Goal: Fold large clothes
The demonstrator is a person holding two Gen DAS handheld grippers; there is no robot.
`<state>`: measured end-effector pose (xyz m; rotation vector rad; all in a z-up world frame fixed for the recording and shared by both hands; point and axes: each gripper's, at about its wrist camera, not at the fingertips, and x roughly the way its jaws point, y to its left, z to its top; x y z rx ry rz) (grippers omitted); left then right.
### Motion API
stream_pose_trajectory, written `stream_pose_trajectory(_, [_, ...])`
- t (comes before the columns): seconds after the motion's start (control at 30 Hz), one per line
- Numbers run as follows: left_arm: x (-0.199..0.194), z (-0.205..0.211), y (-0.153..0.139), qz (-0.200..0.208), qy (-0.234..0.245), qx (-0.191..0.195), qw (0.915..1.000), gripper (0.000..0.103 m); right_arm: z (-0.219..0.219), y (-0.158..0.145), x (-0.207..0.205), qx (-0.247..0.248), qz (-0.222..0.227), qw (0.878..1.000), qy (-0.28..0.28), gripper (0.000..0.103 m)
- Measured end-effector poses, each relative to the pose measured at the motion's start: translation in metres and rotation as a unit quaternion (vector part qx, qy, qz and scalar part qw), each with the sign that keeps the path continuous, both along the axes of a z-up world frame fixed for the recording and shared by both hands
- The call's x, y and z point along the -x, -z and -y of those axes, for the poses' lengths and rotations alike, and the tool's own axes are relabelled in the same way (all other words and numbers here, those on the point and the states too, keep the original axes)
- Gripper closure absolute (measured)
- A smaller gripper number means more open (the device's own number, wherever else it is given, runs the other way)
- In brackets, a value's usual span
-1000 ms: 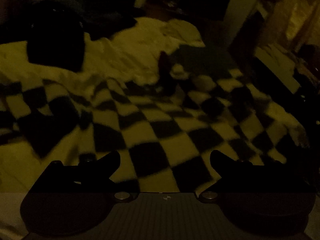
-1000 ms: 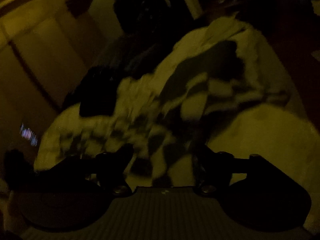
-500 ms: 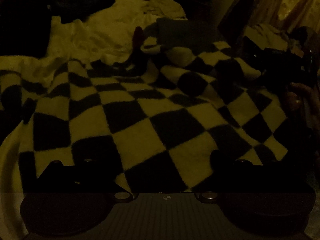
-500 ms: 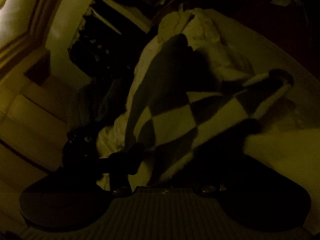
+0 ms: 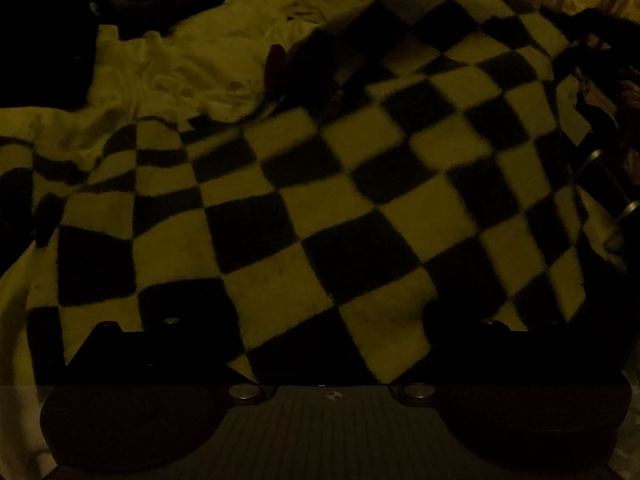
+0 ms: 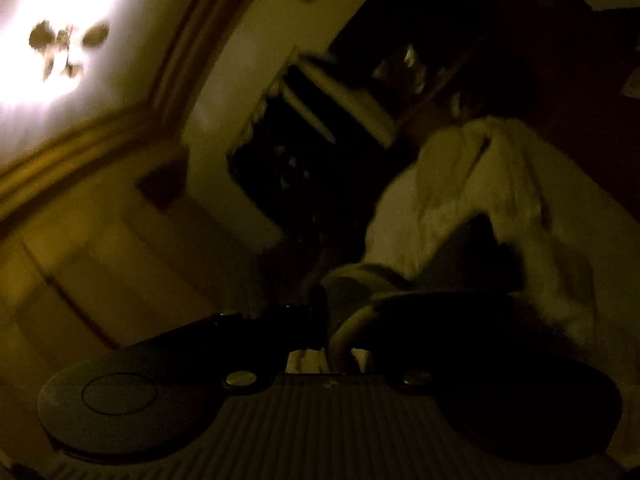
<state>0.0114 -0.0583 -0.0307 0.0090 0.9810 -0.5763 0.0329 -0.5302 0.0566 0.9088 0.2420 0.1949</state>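
The room is very dim. A large black-and-pale checkered garment [image 5: 340, 200] is stretched out above a pale bed sheet [image 5: 192, 60] in the left wrist view, its near edge lying over my left gripper [image 5: 328, 344]; the fabric hides the fingertips. Its far right corner rises toward the other gripper at the right edge [image 5: 600, 168]. In the right wrist view my right gripper [image 6: 340, 328] is tilted upward, its fingers close together with a pale fold of cloth [image 6: 348, 332] between them.
Dark clothes [image 5: 60, 32] lie heaped at the far left of the bed. The right wrist view shows a lit ceiling lamp [image 6: 60, 48], a wall, dark shelving [image 6: 320, 120] and crumpled pale bedding [image 6: 500, 200].
The checkered garment has been lifted and drawn toward me, spreading wider. My right gripper has swung upward, so its view now takes in the ceiling instead of the bed.
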Motion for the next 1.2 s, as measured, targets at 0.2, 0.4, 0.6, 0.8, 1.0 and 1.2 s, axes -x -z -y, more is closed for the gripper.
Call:
stream_pose_trajectory(0.2, [0.003,-0.004,0.004,0.003,-0.004,0.013,0.9999,0.0,0.014,0.057,-0.023,0.044,-0.103,0.987,0.113,0.096])
stream_pose_trajectory(0.4, [0.001,-0.004,0.005,0.002,-0.002,0.011,0.9999,0.0,0.022,0.154,-0.016,-0.064,-0.222,0.958,0.17,0.095])
stream_pose_trajectory(0.6, [0.003,-0.001,0.007,0.009,-0.006,0.008,0.9999,0.0,0.021,0.148,-0.008,-0.058,-0.182,0.967,0.171,0.084])
stream_pose_trajectory(0.8, [0.004,-0.005,0.009,0.014,-0.011,0.018,0.9997,0.0,0.039,0.154,0.006,-0.117,-0.156,0.963,0.187,0.078])
stream_pose_trajectory(1.0, [0.006,-0.009,0.008,0.016,-0.015,0.025,0.9995,0.0,0.022,0.134,-0.003,-0.027,-0.161,0.967,0.196,0.088])
stream_pose_trajectory(1.2, [0.008,-0.013,0.01,0.02,-0.019,0.034,0.999,0.0,-0.031,0.065,-0.023,0.207,-0.132,0.944,0.218,0.091])
